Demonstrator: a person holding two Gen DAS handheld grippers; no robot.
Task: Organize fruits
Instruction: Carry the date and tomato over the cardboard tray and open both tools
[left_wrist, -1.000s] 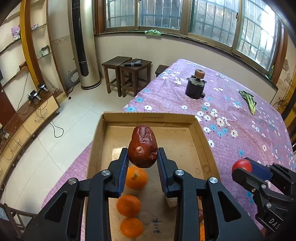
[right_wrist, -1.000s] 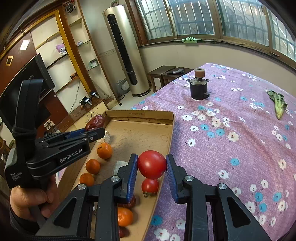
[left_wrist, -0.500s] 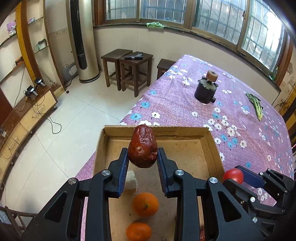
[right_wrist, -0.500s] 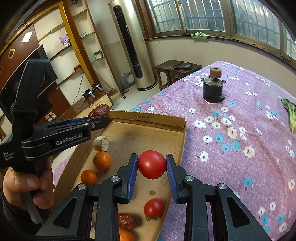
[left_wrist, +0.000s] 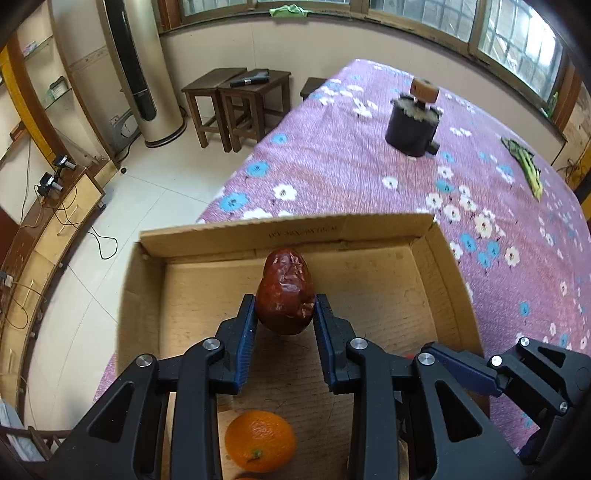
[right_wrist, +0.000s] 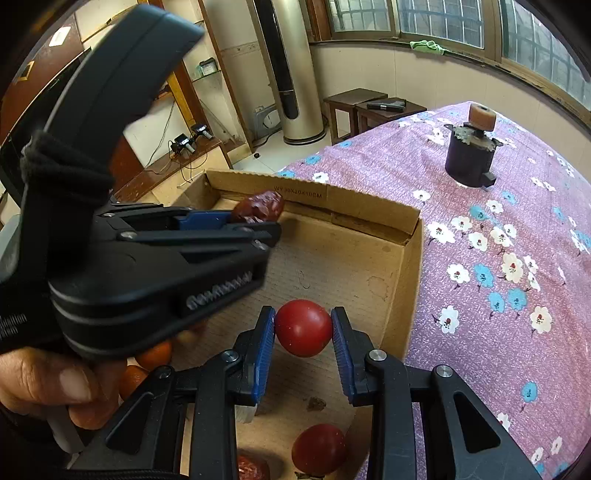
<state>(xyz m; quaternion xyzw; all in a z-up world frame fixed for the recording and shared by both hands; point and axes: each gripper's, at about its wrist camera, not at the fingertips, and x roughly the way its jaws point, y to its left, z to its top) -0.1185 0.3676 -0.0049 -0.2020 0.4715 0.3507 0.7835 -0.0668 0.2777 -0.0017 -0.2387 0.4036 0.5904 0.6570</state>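
My left gripper (left_wrist: 284, 314) is shut on a wrinkled red date (left_wrist: 285, 291), held over the far half of the open cardboard box (left_wrist: 288, 232). From the right wrist view the same left gripper (right_wrist: 275, 221) and date (right_wrist: 260, 206) hang at the box's (right_wrist: 406, 266) far left. My right gripper (right_wrist: 303, 332) is shut on a red tomato (right_wrist: 303, 326) above the box floor, near its right wall. An orange (left_wrist: 260, 441) lies on the box floor below the left gripper. A second tomato (right_wrist: 319, 448) and another date (right_wrist: 253, 469) lie at the near end.
The box sits on a purple flowered tablecloth (left_wrist: 332, 162). A dark pot with a round brown block on top (right_wrist: 469, 158) stands farther back, and a green vegetable (left_wrist: 528, 170) lies at the far right. Wooden stools (left_wrist: 236, 103) stand beyond the table. A hand (right_wrist: 55, 384) grips the left handle.
Both grippers moved forward and down toward the box's far end, each keeping its fruit. The oranges slid toward the bottom of the left wrist view, and the box's far wall looms closer.
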